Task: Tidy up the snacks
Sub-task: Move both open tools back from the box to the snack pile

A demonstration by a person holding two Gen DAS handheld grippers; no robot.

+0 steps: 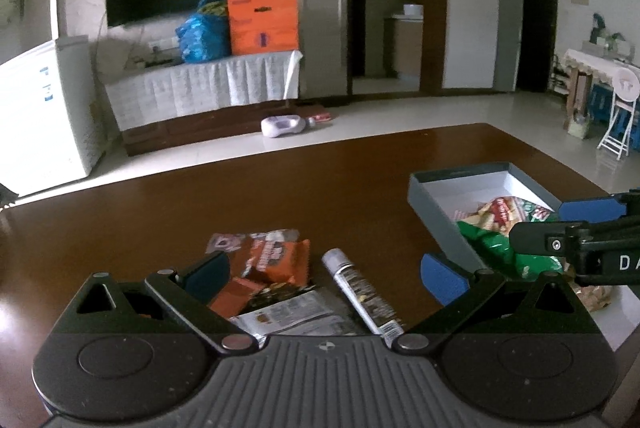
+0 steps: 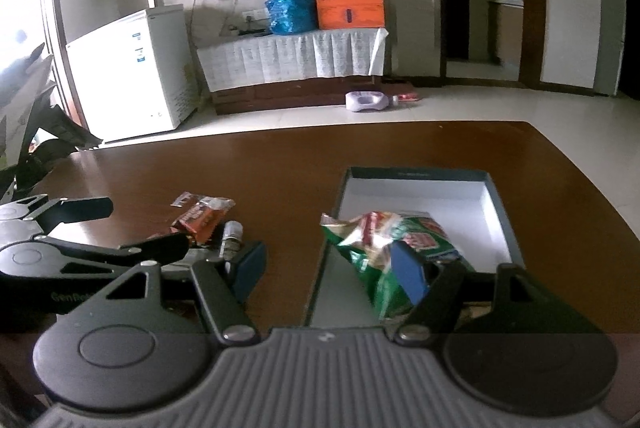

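Observation:
On the brown table (image 1: 280, 187) lies a loose heap of snacks: orange packets (image 1: 276, 260), a silver tube-shaped pack (image 1: 360, 292) and a white printed packet (image 1: 292, 316). My left gripper (image 1: 324, 278) hovers open just behind this heap, its blue pads wide apart. To the right stands a grey box (image 1: 460, 175) with a white inside, holding green and red snack bags (image 2: 384, 244). My right gripper (image 2: 328, 272) is open and straddles the box's near left wall (image 2: 320, 292). Its right pad (image 2: 408, 276) is over the green bag, its left pad outside the box.
Each gripper shows in the other's view: the right gripper (image 1: 560, 224) over the box, the left gripper (image 2: 146, 224) by the orange packets (image 2: 200, 220). Beyond the table's far edge, a pale bottle (image 1: 284, 125) lies on the floor, with a white freezer (image 2: 132, 75) at left.

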